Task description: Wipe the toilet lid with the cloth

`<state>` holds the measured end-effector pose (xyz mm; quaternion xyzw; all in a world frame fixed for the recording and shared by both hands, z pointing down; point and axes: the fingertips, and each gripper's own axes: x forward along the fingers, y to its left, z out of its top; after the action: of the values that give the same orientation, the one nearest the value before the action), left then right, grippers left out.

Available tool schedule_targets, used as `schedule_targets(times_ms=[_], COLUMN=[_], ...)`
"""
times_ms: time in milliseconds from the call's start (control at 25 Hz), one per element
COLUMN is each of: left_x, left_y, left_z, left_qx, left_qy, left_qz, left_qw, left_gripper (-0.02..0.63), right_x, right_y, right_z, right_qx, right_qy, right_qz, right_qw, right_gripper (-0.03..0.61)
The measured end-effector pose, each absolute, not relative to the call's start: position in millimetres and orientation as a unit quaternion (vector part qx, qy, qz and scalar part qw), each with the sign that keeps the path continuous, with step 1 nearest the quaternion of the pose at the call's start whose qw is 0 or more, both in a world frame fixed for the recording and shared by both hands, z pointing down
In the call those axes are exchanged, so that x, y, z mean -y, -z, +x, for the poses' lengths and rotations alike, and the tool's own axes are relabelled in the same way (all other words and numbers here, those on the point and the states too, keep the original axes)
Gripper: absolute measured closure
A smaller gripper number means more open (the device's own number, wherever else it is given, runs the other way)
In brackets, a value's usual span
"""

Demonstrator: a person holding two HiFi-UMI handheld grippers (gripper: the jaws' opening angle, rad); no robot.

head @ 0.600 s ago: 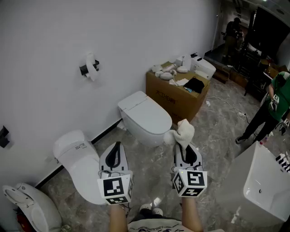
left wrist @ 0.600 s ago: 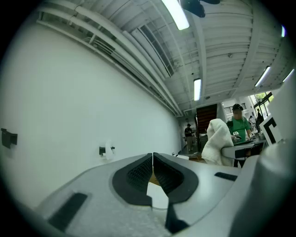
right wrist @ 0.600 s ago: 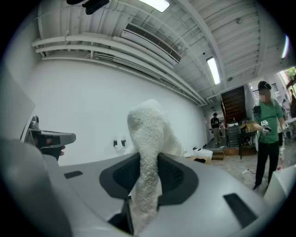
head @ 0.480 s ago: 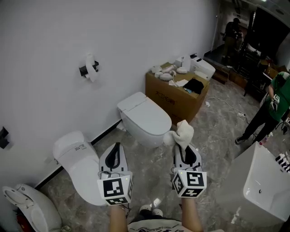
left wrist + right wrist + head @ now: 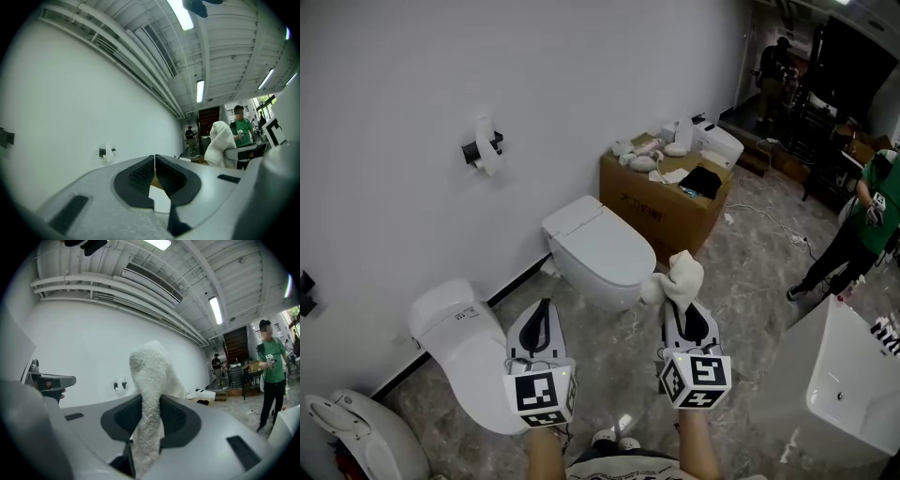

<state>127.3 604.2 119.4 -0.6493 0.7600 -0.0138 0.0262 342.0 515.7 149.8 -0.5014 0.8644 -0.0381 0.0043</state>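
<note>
Cloth (image 5: 677, 272) stood pinched upright in the right gripper (image 5: 681, 302). Toilet lid (image 5: 598, 246) lay ahead and to its left, long axis running out from the wall (image 5: 412, 75). Left gripper (image 5: 544, 305), closed on nothing, looked slightly farther off.

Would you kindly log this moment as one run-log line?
left tool: shut, empty | right tool: shut on cloth | toilet lid: closed, cloth held off it

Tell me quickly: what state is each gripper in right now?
Left gripper: closed, nothing between its jaws.
Right gripper: closed on the white cloth.
</note>
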Motion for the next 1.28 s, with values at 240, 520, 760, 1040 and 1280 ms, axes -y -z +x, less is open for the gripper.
schedule_targets(times_ms=[240, 520, 760, 1040, 1280], left_x=[-597, -585, -560, -506, -428], left_y=[-132, -144, -153, -163, -161], left_z=[112, 97, 80, 58, 37], left_qx=[-0.755, -0.750, -0.753, -0.768, -0.781], left_qy=[0.014, 0.020, 0.025, 0.028, 0.032], left_qz=[-0.656, -0.661, -0.658, -0.640, -0.623], left_qw=[0.019, 0.009, 0.000, -0.003, 0.000], left_gripper=[0.602, 0.602, 0.601, 0.601, 0.602], right_x=[-513, -506, -476, -409, -322], right_y=[-161, -173, -181, -190, -190], right_z=[328, 314, 300, 281, 257], right_qx=[-0.859, -0.855, -0.854, -0.861, -0.872], right_qy=[0.040, 0.049, 0.054, 0.057, 0.056], right_qz=[-0.510, -0.517, -0.517, -0.505, -0.487], right_qw=[0.002, -0.007, -0.015, -0.016, -0.016], right_gripper=[0.480, 0.480, 0.480, 0.480, 0.480])
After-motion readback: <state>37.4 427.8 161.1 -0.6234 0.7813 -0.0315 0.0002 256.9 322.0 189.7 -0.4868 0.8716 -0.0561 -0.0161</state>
